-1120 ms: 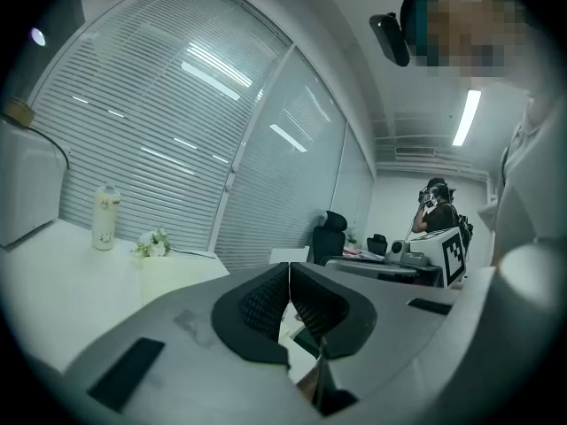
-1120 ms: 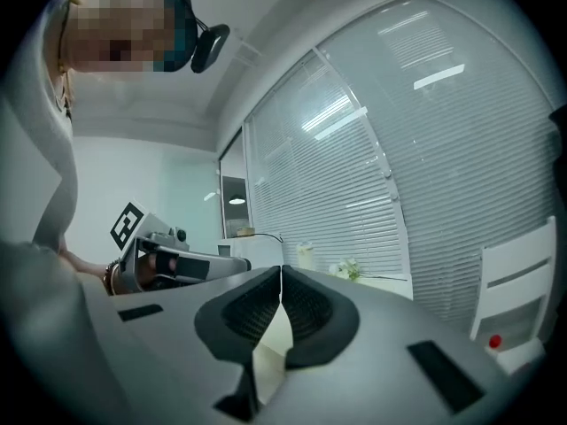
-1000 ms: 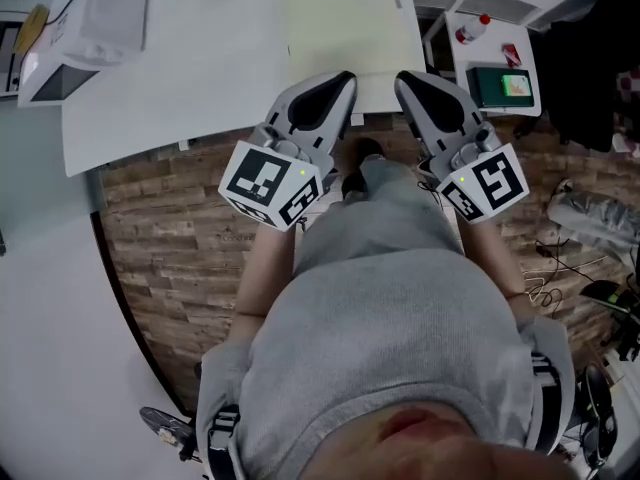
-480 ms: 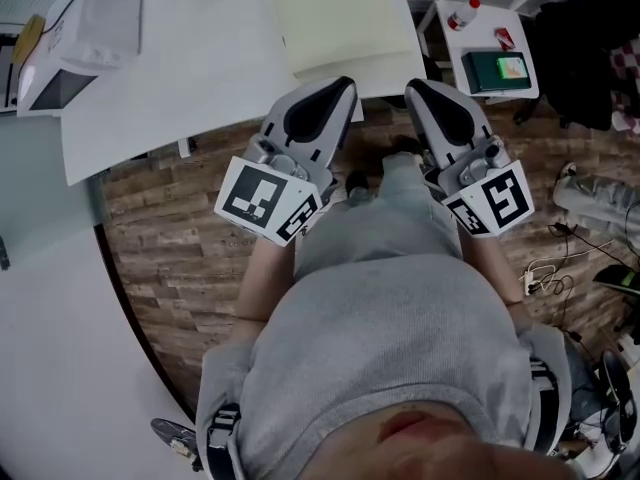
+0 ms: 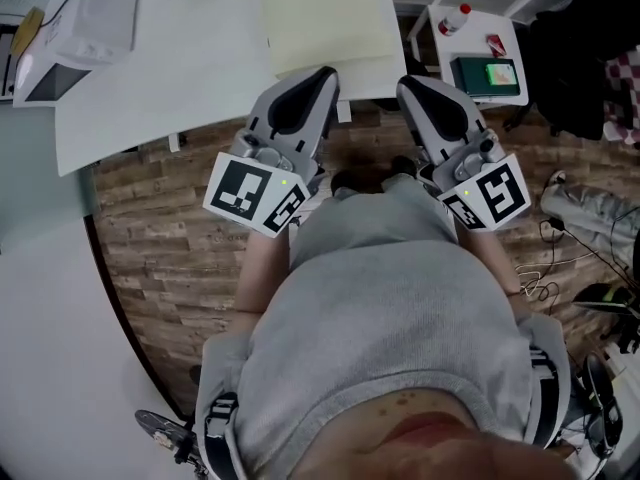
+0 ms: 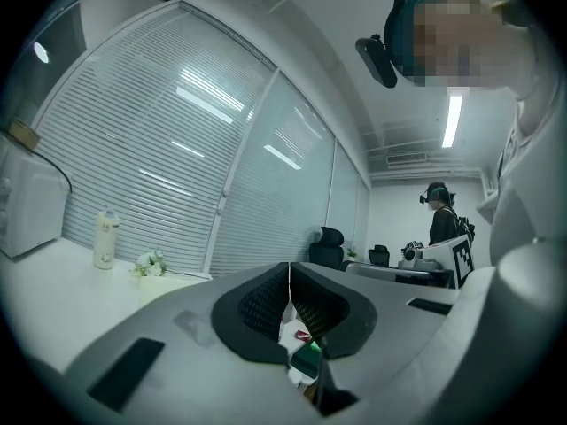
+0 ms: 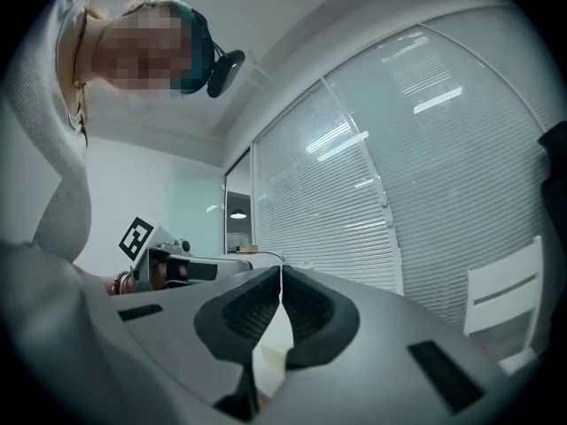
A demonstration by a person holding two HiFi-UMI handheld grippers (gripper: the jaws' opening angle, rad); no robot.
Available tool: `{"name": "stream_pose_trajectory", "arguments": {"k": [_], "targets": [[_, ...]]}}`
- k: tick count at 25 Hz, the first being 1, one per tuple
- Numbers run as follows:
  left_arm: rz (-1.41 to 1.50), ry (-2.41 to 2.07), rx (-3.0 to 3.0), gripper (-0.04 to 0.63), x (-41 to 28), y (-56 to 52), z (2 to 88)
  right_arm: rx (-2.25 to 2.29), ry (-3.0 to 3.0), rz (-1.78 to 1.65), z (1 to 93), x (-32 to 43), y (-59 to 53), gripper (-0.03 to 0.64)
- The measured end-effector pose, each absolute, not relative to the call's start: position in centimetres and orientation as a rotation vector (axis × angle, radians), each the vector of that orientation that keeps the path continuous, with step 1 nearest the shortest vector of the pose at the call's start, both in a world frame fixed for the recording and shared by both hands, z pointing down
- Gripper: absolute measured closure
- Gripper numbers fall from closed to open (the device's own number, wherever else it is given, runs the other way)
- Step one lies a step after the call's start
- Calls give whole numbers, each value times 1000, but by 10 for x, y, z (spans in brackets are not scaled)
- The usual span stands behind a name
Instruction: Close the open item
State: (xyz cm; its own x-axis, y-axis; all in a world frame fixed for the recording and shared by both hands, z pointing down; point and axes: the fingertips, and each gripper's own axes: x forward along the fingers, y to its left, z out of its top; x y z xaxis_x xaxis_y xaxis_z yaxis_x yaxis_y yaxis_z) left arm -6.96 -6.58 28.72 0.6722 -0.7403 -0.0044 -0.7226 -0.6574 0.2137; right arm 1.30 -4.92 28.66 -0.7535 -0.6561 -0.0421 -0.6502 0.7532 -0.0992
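Held level near bench (image 5: 180,68) edge: left hand-held gripper (image 5: 320,73) at eleven o'clock, right hand-held gripper (image 5: 410,83) at one, both closed tight, empty.

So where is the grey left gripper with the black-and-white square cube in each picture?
Head view: grey left gripper, left of centre.
Left gripper view: this gripper, bottom centre, shut.
Right gripper view: this gripper, middle left.
Shared: person's grey sweater.

the white table (image 5: 180,78) runs off the top edge, the white box (image 5: 60,38) by its corner is cut off at the left, both hands hide under the left gripper (image 5: 320,76) and right gripper (image 5: 410,84), and the green thing (image 5: 487,75) on the side table (image 5: 478,28) is too small to tell.
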Motion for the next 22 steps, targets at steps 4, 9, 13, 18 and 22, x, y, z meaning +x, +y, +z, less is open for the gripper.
{"name": "stream_pose_trajectory", "arguments": {"k": [4,9,13,18,22], "targets": [[-137,-1233,2660,580,-59,-73,290,-1042,2874,-129,285,29,-57,552],[-117,-1277,2651,580,-45,-79,290,-978,2917,-106,285,37,-64,552],[-106,-1298,2650,580,-38,-84,289,-957,2917,-91,281,43,-71,552],[-106,-1304,2644,580,-38,-83,289,-969,2915,-115,284,48,-72,552],[-95,-1304,2649,580,-41,-80,291,-983,2909,-105,283,45,-68,552]]}}
